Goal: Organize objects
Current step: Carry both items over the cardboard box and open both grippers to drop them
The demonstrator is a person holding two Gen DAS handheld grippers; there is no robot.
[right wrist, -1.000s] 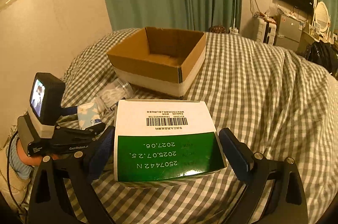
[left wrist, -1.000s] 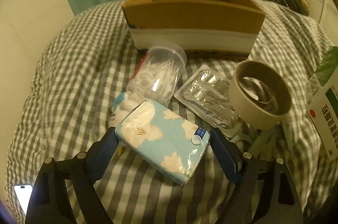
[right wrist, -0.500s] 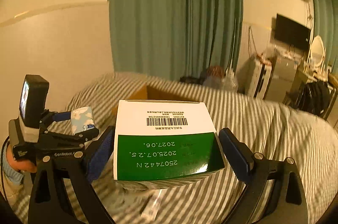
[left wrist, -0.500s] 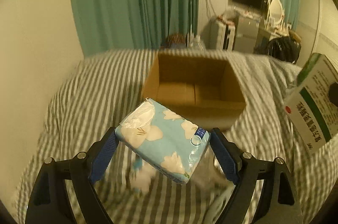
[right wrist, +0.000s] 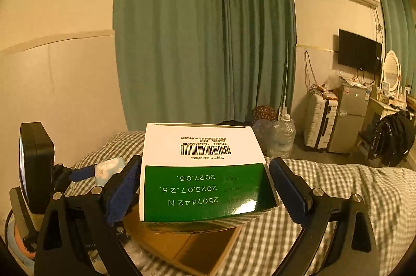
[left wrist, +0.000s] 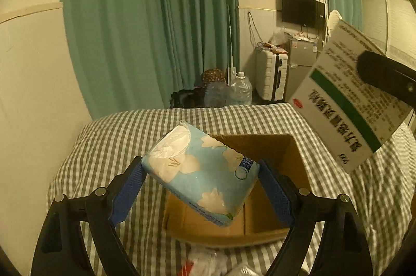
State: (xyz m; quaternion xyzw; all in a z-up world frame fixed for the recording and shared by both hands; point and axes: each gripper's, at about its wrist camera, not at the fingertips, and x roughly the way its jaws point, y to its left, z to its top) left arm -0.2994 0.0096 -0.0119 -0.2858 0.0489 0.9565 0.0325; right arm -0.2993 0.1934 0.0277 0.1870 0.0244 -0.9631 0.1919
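My left tool (left wrist: pixel 201 175) pinches the tissue pack (left wrist: pixel 200 174) directly above the open cardboard box (left wrist: pixel 293 156); my right tool (right wrist: pixel 205 187) clamps the green carton (right wrist: pixel 205 187), higher and to the right, so left drops first.

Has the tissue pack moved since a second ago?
Yes. The tissue pack, held in the left gripper, rose off the bedspread and now hangs over the cardboard box.

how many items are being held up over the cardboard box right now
2. The tissue pack sits in the left gripper, the green-and-white carton in the right gripper, both above the cardboard box.
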